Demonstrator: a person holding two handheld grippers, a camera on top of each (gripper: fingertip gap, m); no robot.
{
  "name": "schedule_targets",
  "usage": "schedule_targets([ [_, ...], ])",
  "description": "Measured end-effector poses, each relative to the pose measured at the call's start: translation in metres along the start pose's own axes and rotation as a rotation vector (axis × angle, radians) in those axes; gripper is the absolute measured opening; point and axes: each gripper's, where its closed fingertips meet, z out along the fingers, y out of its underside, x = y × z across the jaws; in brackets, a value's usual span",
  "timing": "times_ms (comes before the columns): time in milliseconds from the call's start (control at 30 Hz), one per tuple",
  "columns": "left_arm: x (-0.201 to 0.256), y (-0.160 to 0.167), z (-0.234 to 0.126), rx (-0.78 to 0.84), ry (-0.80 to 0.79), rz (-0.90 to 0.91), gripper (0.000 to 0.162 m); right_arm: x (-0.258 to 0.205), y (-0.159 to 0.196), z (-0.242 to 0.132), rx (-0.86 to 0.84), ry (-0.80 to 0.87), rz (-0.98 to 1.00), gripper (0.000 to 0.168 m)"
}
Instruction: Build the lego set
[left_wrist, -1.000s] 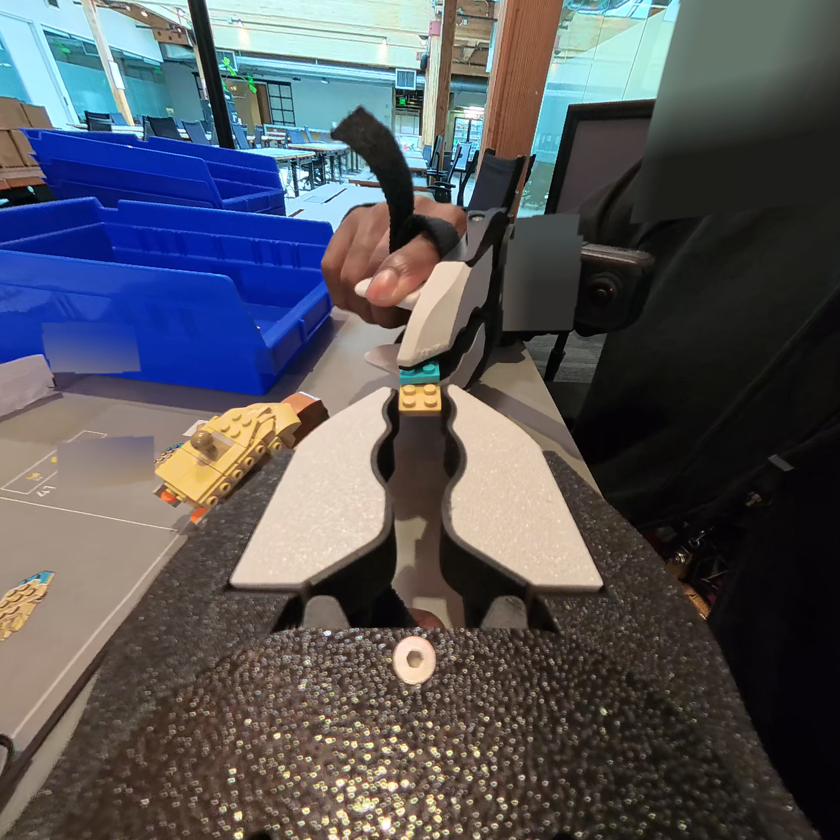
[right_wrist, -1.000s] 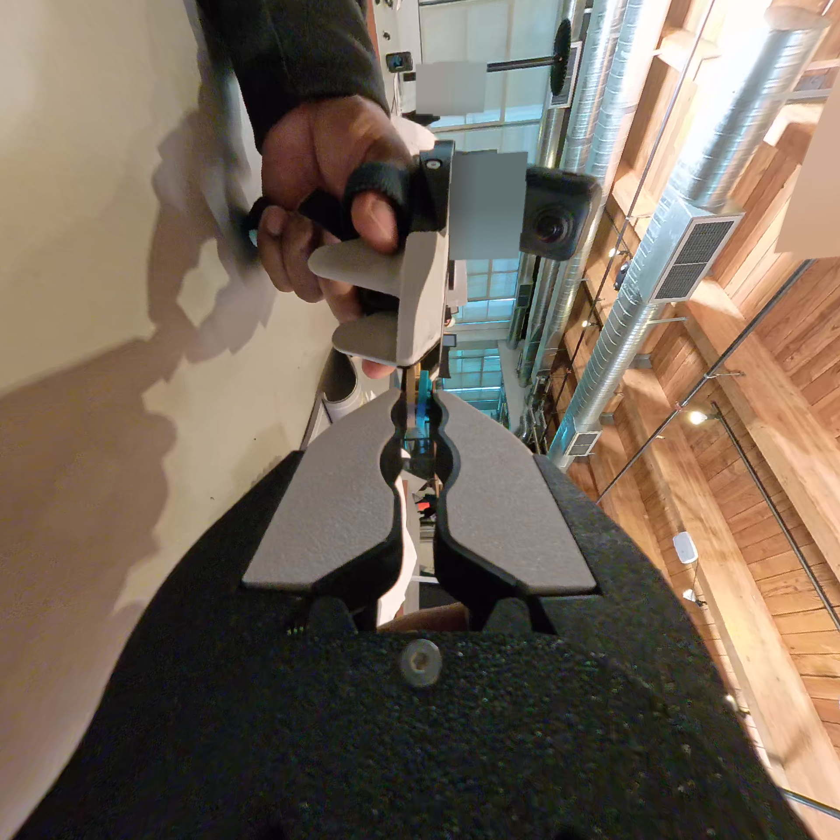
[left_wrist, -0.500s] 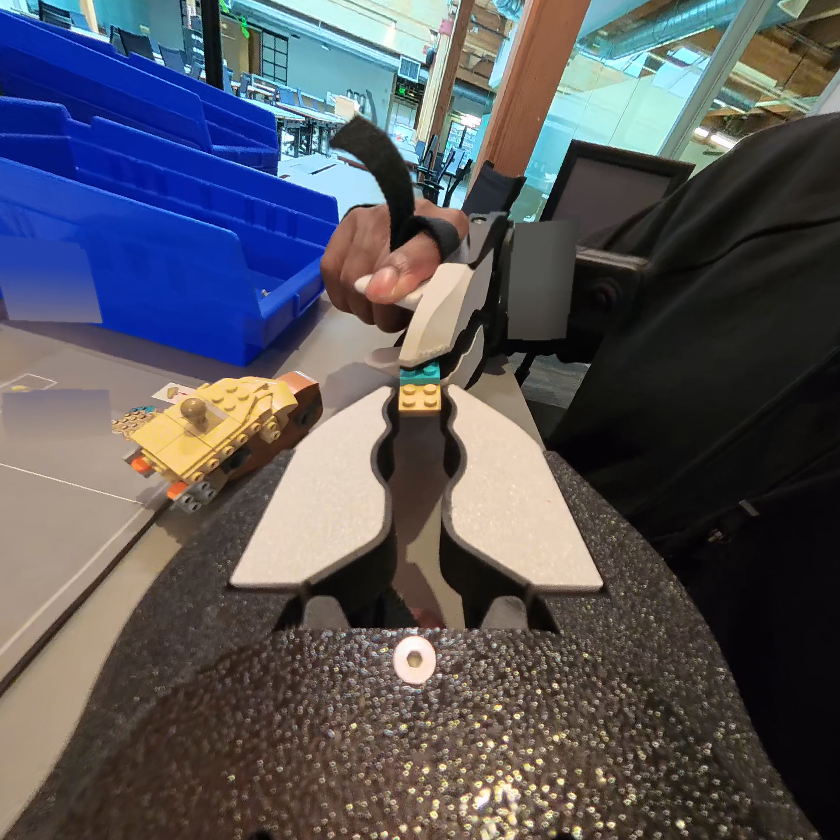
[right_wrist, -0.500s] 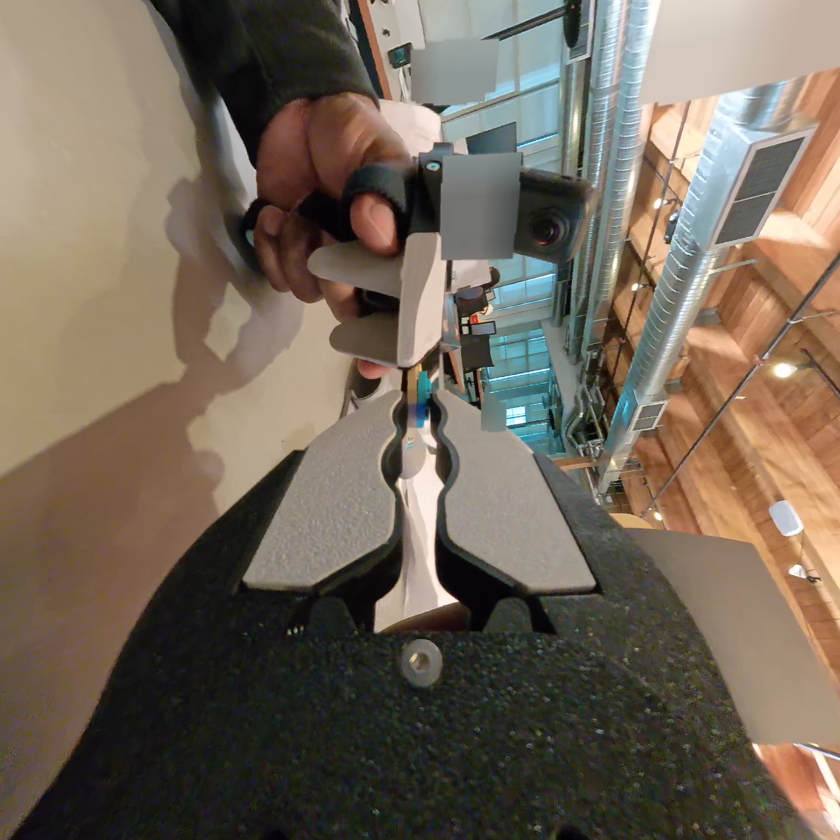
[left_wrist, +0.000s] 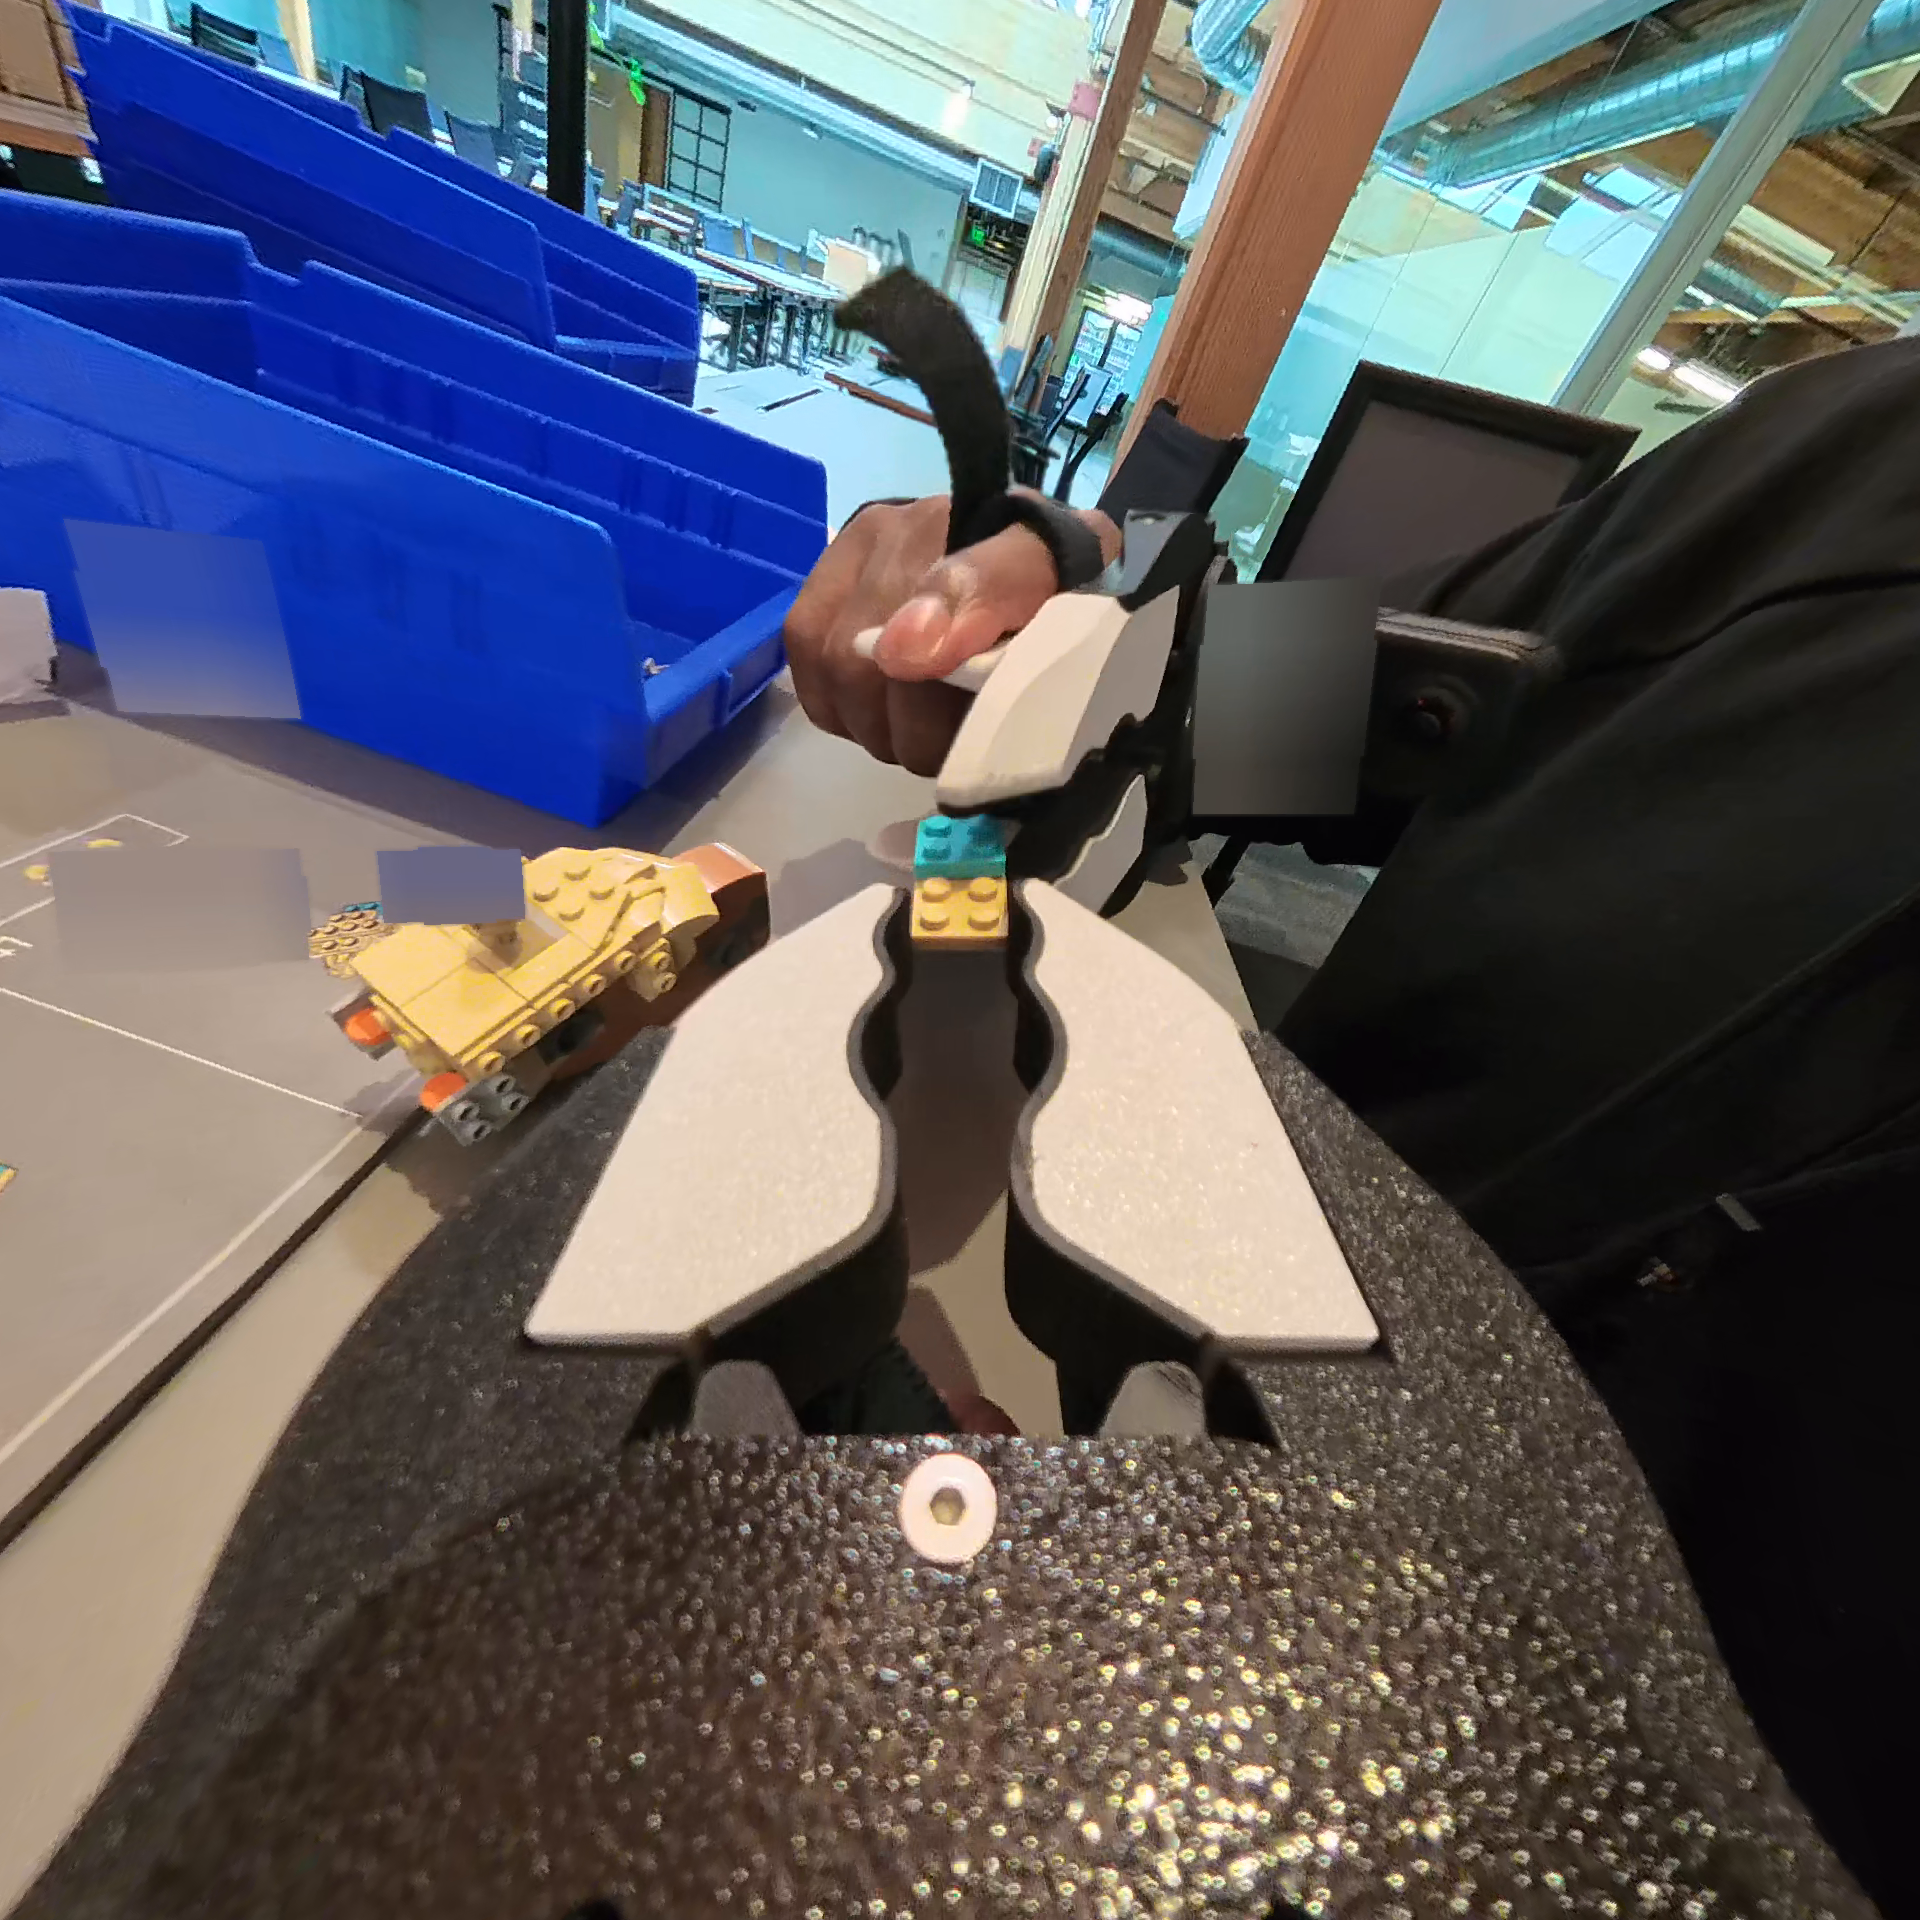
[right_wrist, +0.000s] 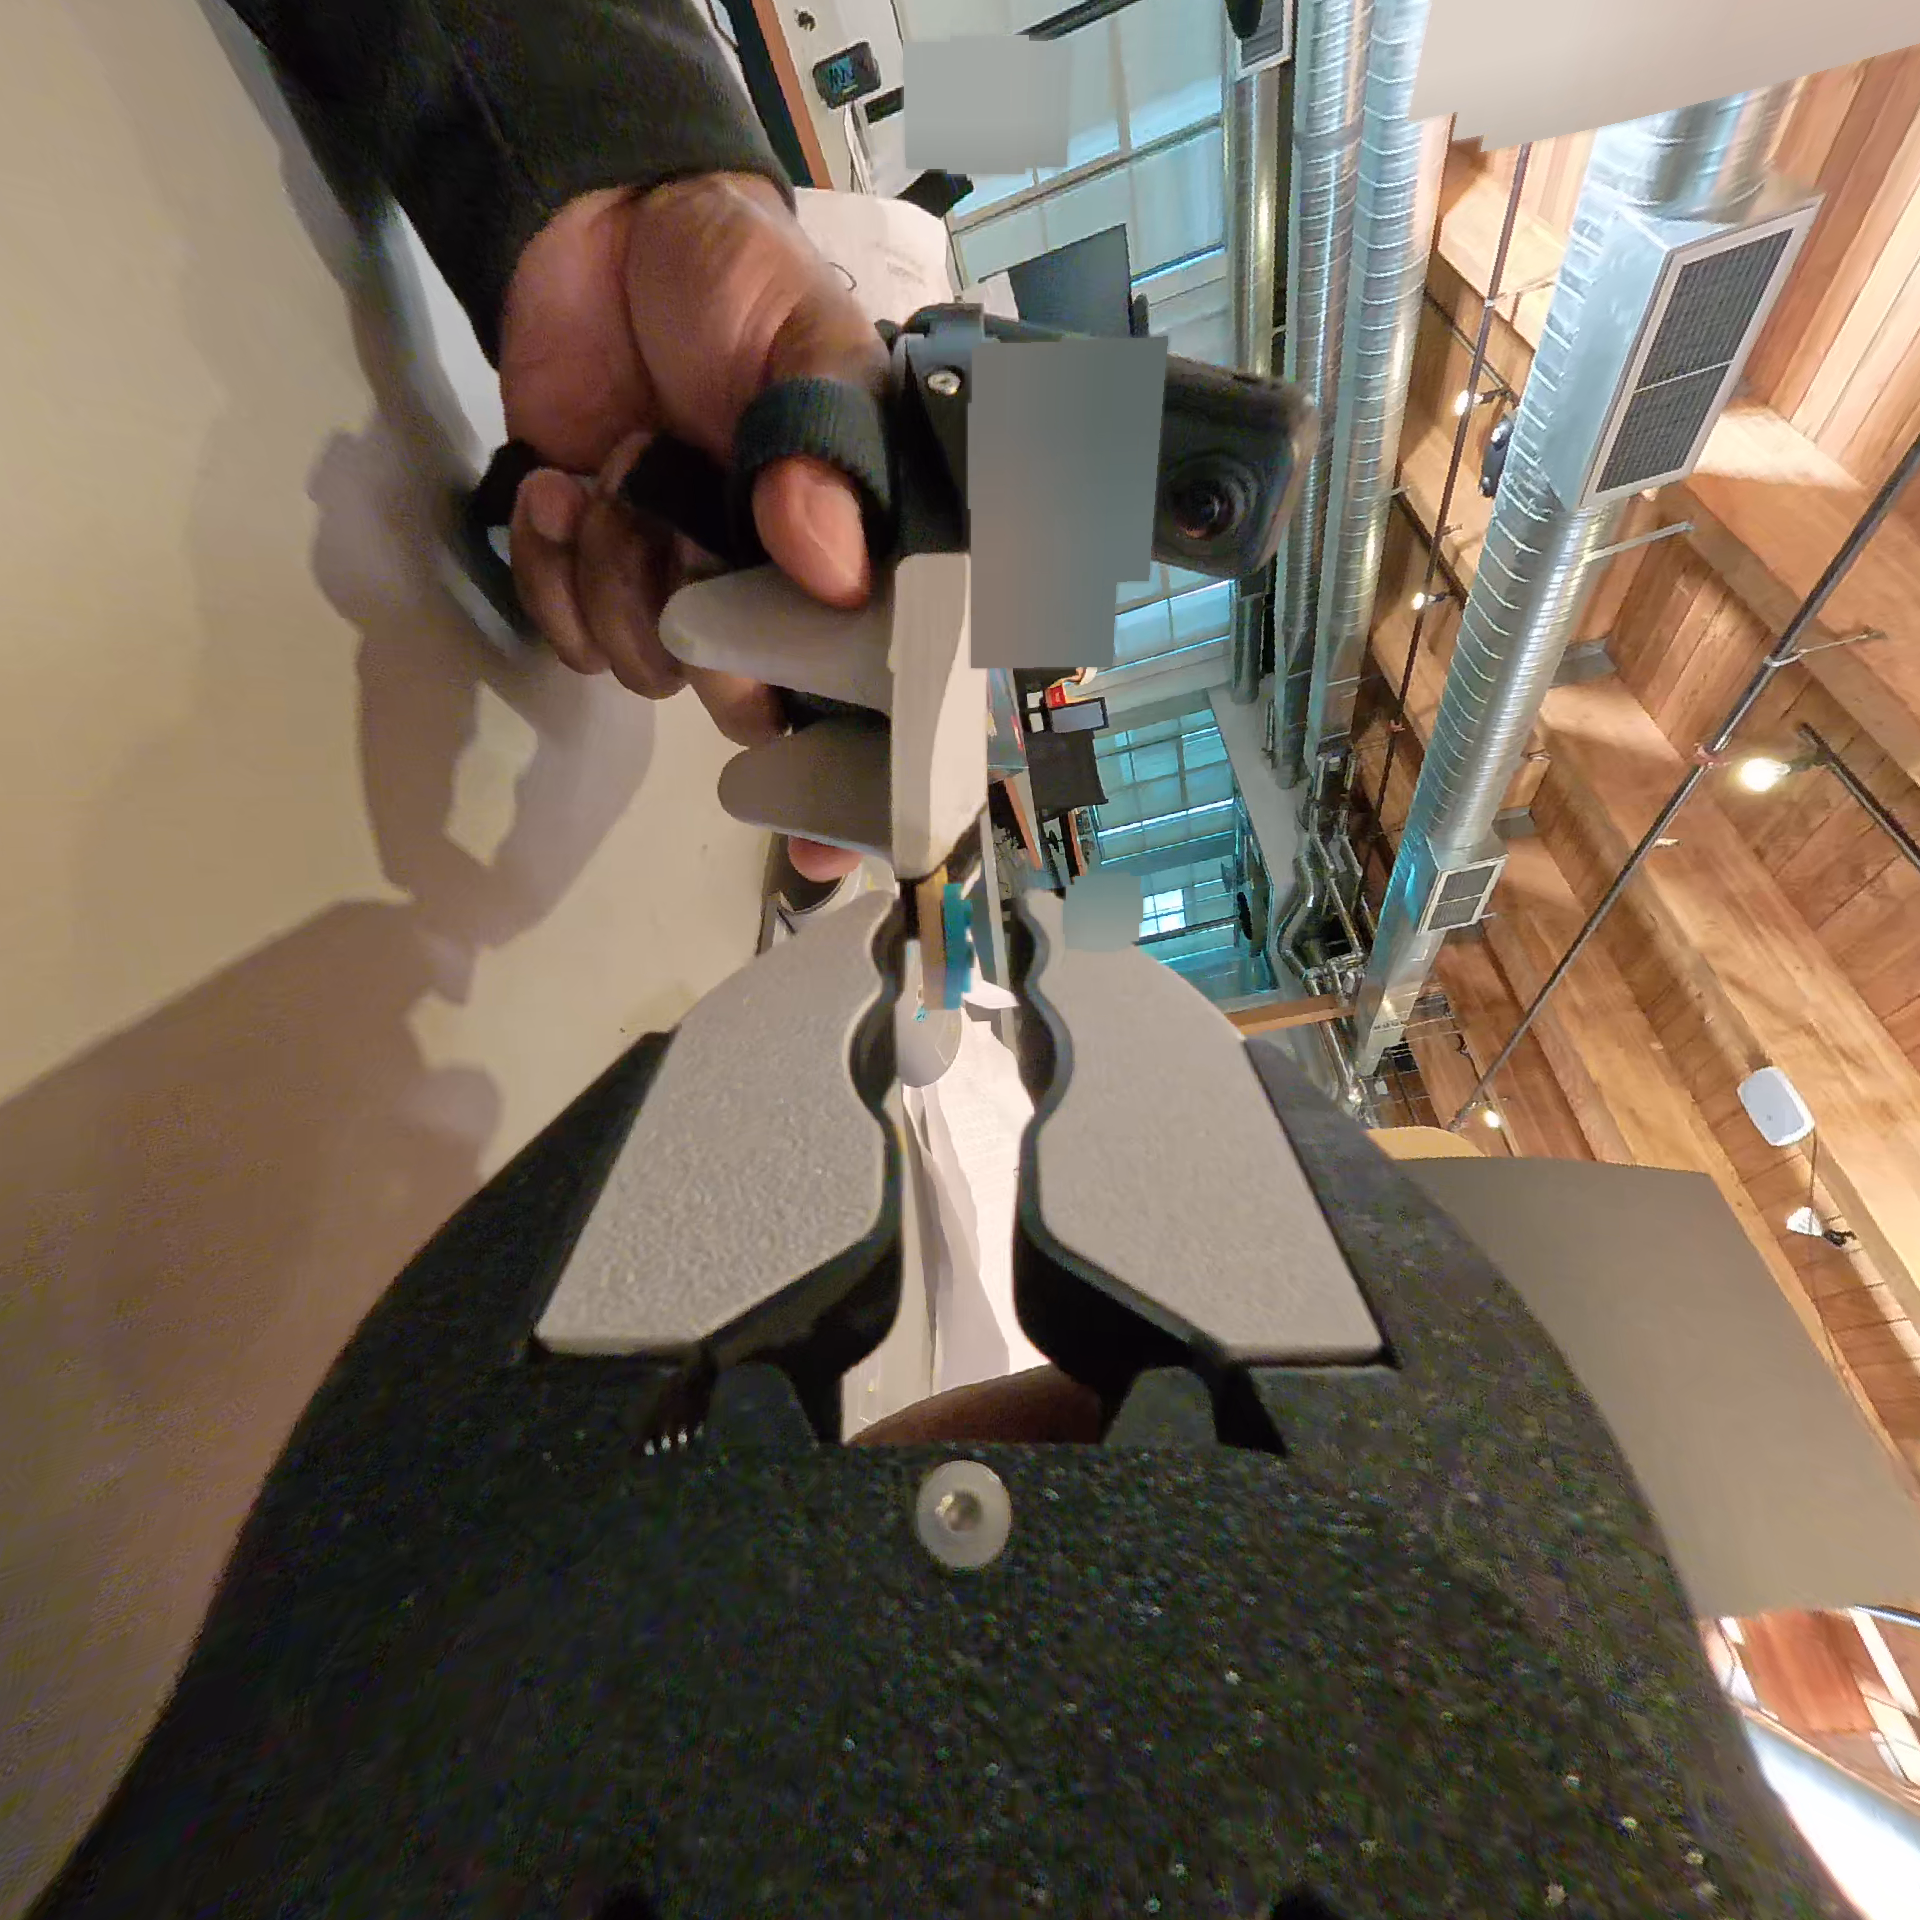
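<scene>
In the left wrist view my left gripper (left_wrist: 958, 916) is shut on a small tan plate (left_wrist: 958, 912), held above the table. A teal plate (left_wrist: 961, 844) sits against its far end. The right gripper (left_wrist: 1013, 844) reaches in from behind, its fingertips above and below the teal plate. In the right wrist view my right gripper (right_wrist: 956, 920) has its jaws apart. The teal plate (right_wrist: 956, 961) and tan plate (right_wrist: 928, 904) show edge-on in the gap, touching neither finger. The left gripper (right_wrist: 925, 868) is seen edge-on beyond, in a hand.
A partly built tan and brown lego model (left_wrist: 540, 966) lies on the table to the left, at the edge of a dark grey mat (left_wrist: 156, 1091). Blue bins (left_wrist: 416, 582) stand behind it. A person's dark sleeve and torso (left_wrist: 1610, 883) fill the right side. The tips of both grippers are at nearly the same place.
The right gripper's jaws have spread apart around the stacked plates; earlier they were pinched on them. The left view has shifted, so the model and bins sit more to the right.
</scene>
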Motion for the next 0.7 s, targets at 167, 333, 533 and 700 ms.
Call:
schedule_targets([
  [167,0.0016,0.0012,0.0006,-0.008,0.009,-0.003,0.017,-0.004,-0.0011,-0.001,0.01,-0.026,-0.02,0.008],
  [333,0.0017,0.0033,0.0017,-0.025,0.019,-0.012,0.017,-0.0058,0.0004,-0.0022,-0.002,-0.079,0.011,0.008],
  [533,0.0041,0.0071,0.0039,-0.053,0.028,-0.001,0.016,-0.0089,0.0,-0.0053,-0.011,-0.126,0.01,0.008],
  [700,-0.0006,0.0019,0.0013,-0.014,-0.003,-0.003,0.017,-0.0049,0.0038,-0.0015,-0.003,-0.085,0.11,0.009],
])
